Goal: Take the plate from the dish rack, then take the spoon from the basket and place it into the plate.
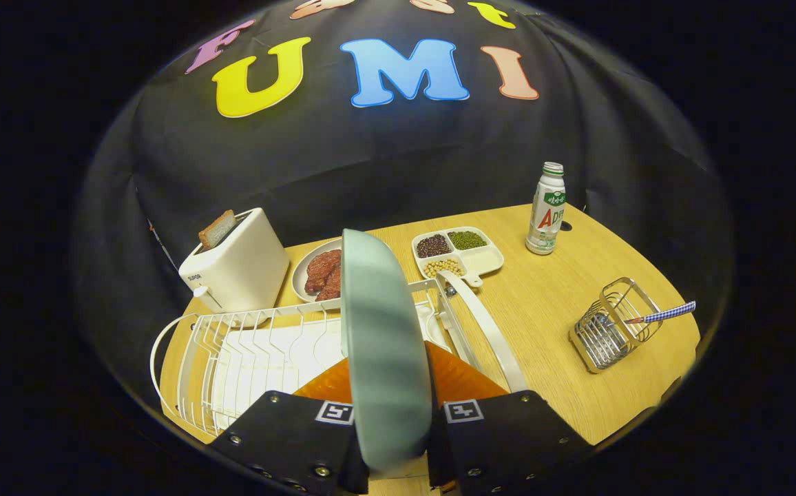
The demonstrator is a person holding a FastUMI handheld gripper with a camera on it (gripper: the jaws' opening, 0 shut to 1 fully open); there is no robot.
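Note:
A pale green plate (pixel 379 344) stands on edge between my fingers, and my gripper (pixel 392 427) is shut on its lower rim. The plate is held over the white wire dish rack (pixel 246 351), which sits on the wooden table just ahead of the fingers; whether the plate still touches the rack is hidden. Off to the right, a small wire basket (pixel 611 331) lies on the table with a spoon in it; the spoon's blue-checked handle (pixel 666 315) sticks out to the right.
A white toaster (pixel 236 269) with a bread slice stands beyond the rack on the left. Behind the held plate are a plate of red meat (pixel 319 272), a divided dish of beans (pixel 456 251) and a drink bottle (pixel 547 210). Bare wooden tabletop (pixel 542 310) lies between rack and basket.

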